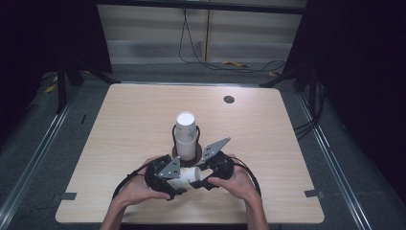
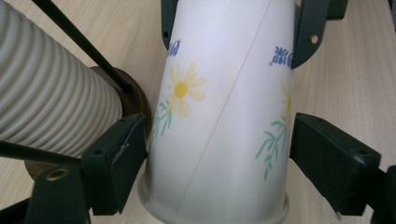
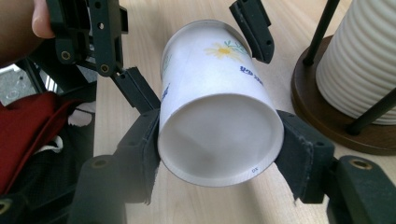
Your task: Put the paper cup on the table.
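At six o'clock from the stack (image 1: 186, 134), a cup (image 1: 184, 176) lies sideways between both tongs: right tongs (image 3: 219, 149) clench its base, left tongs (image 2: 217, 154) its rim end, seemingly for a handover.

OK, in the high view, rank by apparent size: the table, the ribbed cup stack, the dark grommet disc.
1. table, by far the largest.
2. ribbed cup stack in its wooden-based holder.
3. dark grommet disc, smallest, though it lies farther from the camera.
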